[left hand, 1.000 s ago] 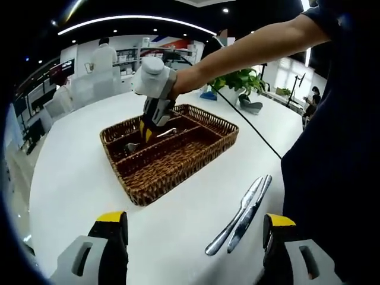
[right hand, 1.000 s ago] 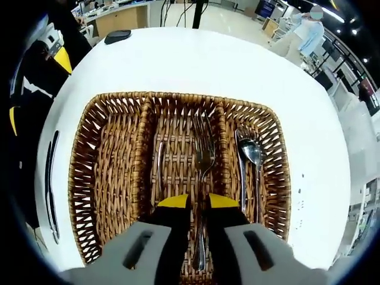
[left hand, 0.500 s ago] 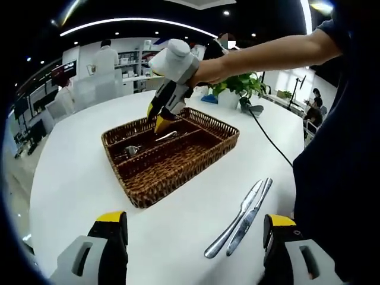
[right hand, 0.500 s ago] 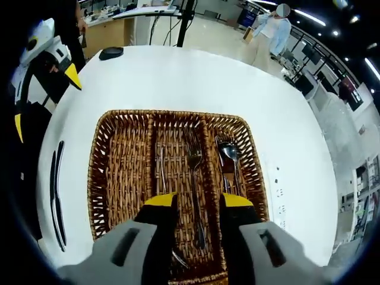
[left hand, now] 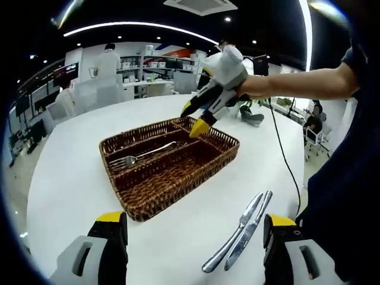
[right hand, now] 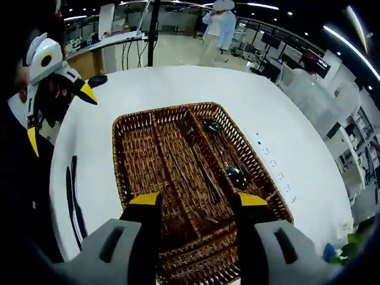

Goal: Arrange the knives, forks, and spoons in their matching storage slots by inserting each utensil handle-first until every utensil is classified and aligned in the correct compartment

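A brown wicker basket point(left hand: 178, 185) with three long compartments stands on the white table point(left hand: 71, 178). Forks point(left hand: 141, 156) lie in its middle compartment. From above, the basket point(right hand: 119, 155) holds forks point(right hand: 200, 167) in the middle slot and spoons point(right hand: 223, 153) in the right slot, while its left slot holds nothing. Two knives point(left hand: 239, 233) lie side by side on the table near my left gripper point(left hand: 193, 223), which is open and holds nothing. The knives point(right hand: 74, 203) lie left of the basket. My right gripper point(right hand: 199, 200) hangs open above the basket's near end. The right gripper point(left hand: 196, 119) is up in the air, clear of the rim.
A black cable point(left hand: 280, 145) runs across the table to the right of the basket. A small black object point(right hand: 96, 79) lies near the table's far edge. The left gripper point(right hand: 59, 116) and a person's dark clothes stand at the left. People stand in the background.
My right gripper has opened, let go of the fork and risen up and back from the basket. The fork now lies in the middle compartment. The left gripper has stayed put.
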`<action>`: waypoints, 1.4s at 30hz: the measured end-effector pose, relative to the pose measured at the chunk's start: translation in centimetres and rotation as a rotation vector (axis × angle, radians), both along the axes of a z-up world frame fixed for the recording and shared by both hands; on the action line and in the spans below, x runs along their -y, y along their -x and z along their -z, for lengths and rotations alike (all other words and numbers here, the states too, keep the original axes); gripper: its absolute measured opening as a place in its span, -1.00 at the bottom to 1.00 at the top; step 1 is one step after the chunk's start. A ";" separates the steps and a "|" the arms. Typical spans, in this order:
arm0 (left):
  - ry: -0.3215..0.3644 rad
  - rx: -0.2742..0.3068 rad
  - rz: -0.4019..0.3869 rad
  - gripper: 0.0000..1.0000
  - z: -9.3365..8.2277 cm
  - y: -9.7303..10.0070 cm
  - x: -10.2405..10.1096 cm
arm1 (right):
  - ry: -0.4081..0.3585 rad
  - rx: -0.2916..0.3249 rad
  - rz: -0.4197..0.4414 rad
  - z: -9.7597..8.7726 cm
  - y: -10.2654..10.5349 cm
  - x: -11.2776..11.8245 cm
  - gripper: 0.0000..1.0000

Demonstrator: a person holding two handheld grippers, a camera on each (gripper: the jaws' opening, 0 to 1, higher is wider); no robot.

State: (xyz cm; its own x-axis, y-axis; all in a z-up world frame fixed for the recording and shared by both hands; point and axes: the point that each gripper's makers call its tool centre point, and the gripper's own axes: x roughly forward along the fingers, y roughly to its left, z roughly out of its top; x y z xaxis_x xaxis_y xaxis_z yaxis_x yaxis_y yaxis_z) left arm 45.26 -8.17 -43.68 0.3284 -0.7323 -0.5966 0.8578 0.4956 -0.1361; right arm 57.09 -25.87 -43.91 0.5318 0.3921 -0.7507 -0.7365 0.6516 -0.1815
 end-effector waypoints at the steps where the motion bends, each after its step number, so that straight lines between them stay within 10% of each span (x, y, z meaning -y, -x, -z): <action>1: 0.003 -0.006 -0.002 0.99 0.0 0.0 0.1 | -0.018 -0.005 0.026 0.0 0.5 0.3 0.12; 20: 0.065 -0.061 -0.014 0.99 -1.6 -0.3 1.6 | -0.205 0.081 0.306 -3.6 9.1 5.0 0.70; 35: 0.106 -0.098 -0.061 0.99 -2.7 -0.4 0.9 | -0.250 0.020 0.365 -3.0 15.4 5.2 0.98; 42: -0.009 -0.107 -0.009 0.99 -1.9 0.1 0.8 | -0.246 -0.005 0.398 -3.2 16.5 5.8 0.98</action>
State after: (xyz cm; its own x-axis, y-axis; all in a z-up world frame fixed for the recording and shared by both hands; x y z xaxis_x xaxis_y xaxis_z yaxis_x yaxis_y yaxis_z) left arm 45.17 -8.93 -41.77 0.2686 -0.7244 -0.6349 0.8343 0.5044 -0.2226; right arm 40.60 -31.64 -40.69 0.6736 0.3249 -0.6638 -0.4207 0.9070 0.0170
